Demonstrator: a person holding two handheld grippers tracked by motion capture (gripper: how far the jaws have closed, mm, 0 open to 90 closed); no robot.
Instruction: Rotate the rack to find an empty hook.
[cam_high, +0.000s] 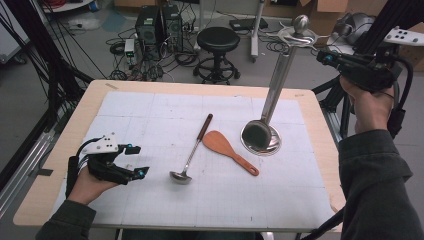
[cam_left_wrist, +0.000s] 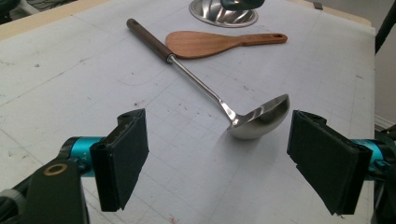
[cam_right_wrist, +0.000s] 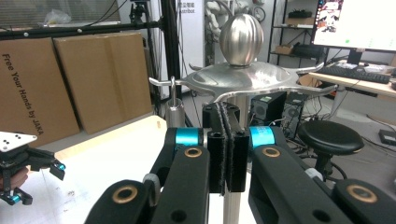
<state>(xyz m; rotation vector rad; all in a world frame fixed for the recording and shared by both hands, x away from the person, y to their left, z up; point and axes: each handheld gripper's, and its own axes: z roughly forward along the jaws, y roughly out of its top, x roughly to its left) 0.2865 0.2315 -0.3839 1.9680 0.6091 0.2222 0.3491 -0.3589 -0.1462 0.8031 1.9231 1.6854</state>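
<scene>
A steel ladle (cam_high: 190, 152) with a dark handle lies mid-table on the white mat (cam_high: 150, 110); its bowl (cam_left_wrist: 259, 116) rests just ahead of my left gripper (cam_high: 137, 160), between the lines of its jaws. The left gripper (cam_left_wrist: 224, 158) is open and empty, low at the table's front left. An orange-brown wooden spatula (cam_high: 230, 151) lies right of the ladle. A steel utensil stand (cam_high: 272, 95) rises from a round base (cam_high: 261, 137). My right gripper (cam_high: 323, 56) is held high beside the stand's hooked top (cam_right_wrist: 243, 77), its pads pressed shut (cam_right_wrist: 226, 149) on nothing.
A black stool (cam_high: 218, 40), computer towers (cam_high: 159, 25) and cables stand on the floor beyond the table's far edge. Black frame posts (cam_high: 385, 25) rise at the right. Cardboard boxes (cam_right_wrist: 70, 79) and a monitor (cam_right_wrist: 355, 23) show in the right gripper view.
</scene>
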